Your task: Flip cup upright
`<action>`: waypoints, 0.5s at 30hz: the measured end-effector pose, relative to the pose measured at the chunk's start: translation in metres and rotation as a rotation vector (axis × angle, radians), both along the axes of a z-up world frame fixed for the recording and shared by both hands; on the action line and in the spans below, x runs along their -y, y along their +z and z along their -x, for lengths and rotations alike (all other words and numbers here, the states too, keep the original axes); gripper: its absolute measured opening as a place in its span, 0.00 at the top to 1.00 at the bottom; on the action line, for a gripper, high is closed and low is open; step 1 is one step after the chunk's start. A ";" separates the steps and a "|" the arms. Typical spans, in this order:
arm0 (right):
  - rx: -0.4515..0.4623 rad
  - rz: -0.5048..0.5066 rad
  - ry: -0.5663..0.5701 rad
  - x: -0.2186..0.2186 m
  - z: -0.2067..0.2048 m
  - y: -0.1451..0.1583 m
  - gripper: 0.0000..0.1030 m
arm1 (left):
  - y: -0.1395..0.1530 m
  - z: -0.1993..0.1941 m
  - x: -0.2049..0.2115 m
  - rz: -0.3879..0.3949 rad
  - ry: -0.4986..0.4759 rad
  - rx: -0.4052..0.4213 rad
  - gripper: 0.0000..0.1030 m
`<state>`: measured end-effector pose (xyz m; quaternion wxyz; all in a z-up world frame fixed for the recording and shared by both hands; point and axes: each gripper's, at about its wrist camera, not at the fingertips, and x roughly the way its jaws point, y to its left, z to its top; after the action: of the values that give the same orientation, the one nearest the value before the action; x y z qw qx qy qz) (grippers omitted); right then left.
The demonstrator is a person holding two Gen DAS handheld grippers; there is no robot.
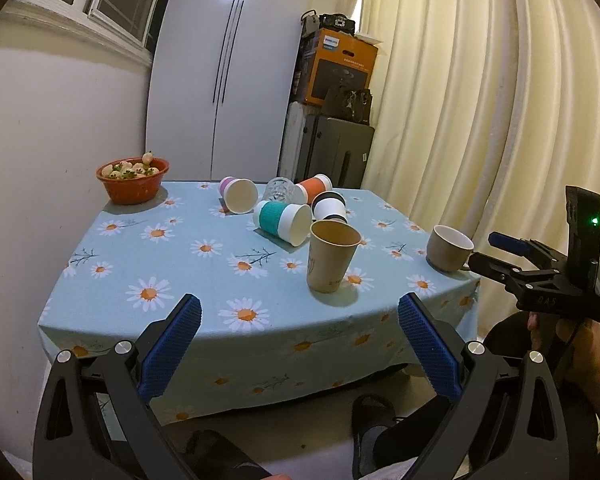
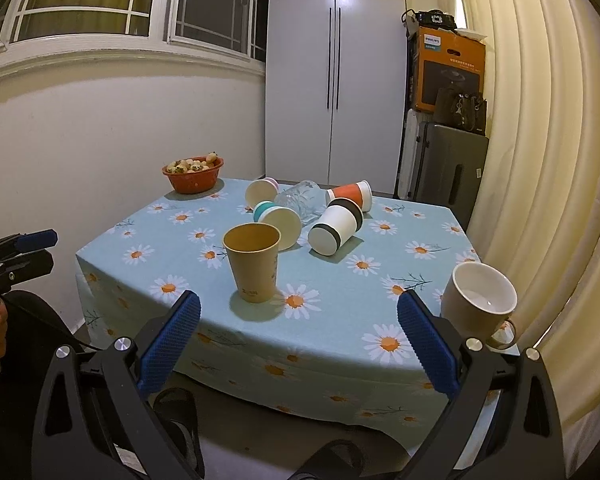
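Note:
Several cups lie on their sides at the table's far middle: a purple-banded one (image 1: 238,194), a teal-banded one (image 1: 282,221), an orange-banded one (image 1: 314,187), a black-banded one (image 1: 329,207) and a clear glass (image 1: 279,190). A brown paper cup (image 1: 332,256) and a beige mug (image 1: 449,248) stand upright nearer me. In the right wrist view the brown cup (image 2: 253,262) and mug (image 2: 478,300) stand close ahead. My left gripper (image 1: 299,334) and right gripper (image 2: 298,334) are both open and empty, short of the table's front edge.
The table (image 1: 172,256) has a blue daisy cloth. An orange bowl of fruit (image 1: 133,178) sits at its far left corner. A wall is on the left, curtains (image 1: 480,100) on the right, a cupboard and stacked boxes (image 1: 336,68) behind.

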<state>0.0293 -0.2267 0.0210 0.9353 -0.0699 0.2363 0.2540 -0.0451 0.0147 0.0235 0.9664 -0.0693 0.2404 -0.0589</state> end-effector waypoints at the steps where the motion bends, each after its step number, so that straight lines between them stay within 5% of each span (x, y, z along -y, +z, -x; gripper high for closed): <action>1: 0.000 0.000 0.000 0.000 0.000 -0.001 0.05 | 0.000 0.000 0.000 0.001 0.001 0.000 0.07; 15: -0.002 0.006 -0.013 0.002 -0.001 -0.002 0.05 | -0.001 0.001 0.000 0.000 0.007 -0.001 0.07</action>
<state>0.0302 -0.2285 0.0190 0.9364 -0.0709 0.2383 0.2475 -0.0465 0.0149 0.0227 0.9665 -0.0702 0.2406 -0.0556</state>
